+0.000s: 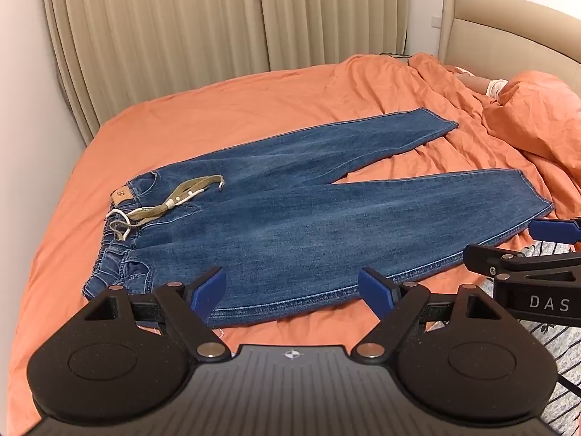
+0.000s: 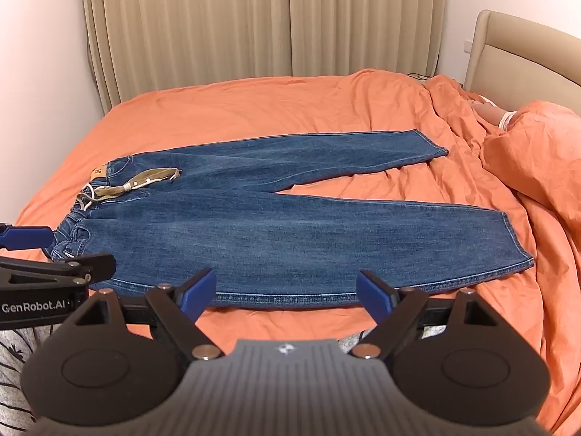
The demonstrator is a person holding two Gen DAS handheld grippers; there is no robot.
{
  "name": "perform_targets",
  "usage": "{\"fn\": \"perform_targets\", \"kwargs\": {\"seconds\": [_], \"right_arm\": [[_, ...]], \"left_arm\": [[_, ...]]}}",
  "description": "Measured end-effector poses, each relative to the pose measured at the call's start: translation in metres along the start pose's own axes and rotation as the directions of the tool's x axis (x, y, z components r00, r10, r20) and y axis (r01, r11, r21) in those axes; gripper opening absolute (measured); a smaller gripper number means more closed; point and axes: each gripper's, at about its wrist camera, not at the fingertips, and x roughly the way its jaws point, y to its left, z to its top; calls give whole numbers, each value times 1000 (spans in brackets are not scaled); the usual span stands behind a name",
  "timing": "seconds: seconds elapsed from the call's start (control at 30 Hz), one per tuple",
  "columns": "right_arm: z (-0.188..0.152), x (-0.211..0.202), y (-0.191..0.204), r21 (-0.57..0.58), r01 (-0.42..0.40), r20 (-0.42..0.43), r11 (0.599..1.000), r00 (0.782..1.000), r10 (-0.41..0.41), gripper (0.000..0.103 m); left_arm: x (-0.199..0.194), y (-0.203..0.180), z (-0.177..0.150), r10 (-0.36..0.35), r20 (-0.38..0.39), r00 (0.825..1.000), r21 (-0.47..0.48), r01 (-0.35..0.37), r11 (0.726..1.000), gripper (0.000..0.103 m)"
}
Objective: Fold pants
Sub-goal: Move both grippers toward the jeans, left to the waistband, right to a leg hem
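Observation:
Blue jeans (image 1: pixel 290 218) (image 2: pixel 283 225) lie spread flat on an orange bed, waistband to the left, both legs running right and splayed apart. A khaki drawstring (image 1: pixel 174 200) (image 2: pixel 145 183) rests on the waistband. My left gripper (image 1: pixel 292 292) hovers above the near edge of the jeans, open, nothing between its blue pads. My right gripper (image 2: pixel 287 290) hangs open over the near leg's hem seam, also empty. In the left wrist view the right gripper (image 1: pixel 523 250) juts in from the right edge; in the right wrist view the left gripper (image 2: pixel 54 250) juts in from the left.
The orange sheet (image 1: pixel 218 109) (image 2: pixel 254 109) covers the bed, with a rumpled orange duvet (image 1: pixel 526 120) (image 2: pixel 526 152) heaped at the right by the beige headboard (image 1: pixel 508 36). Beige curtains (image 2: pixel 254 18) hang behind. A patterned grey fabric (image 1: pixel 566 345) shows at the near edge.

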Motion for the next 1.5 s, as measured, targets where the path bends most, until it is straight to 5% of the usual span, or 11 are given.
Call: {"fn": "perform_targets", "kwargs": {"seconds": [0.97, 1.3, 1.5], "right_arm": [[3, 6, -1, 10, -35, -32, 999, 999, 35, 81], [17, 13, -56, 33, -79, 59, 996, 995, 77, 81], [26, 41, -99, 70, -108, 15, 992, 994, 107, 80]], "left_arm": [[0, 9, 1, -38, -10, 999, -24, 38, 999, 92], [-17, 105, 46, -88, 18, 996, -32, 89, 996, 81], [17, 149, 55, 37, -17, 999, 116, -34, 993, 58]]}}
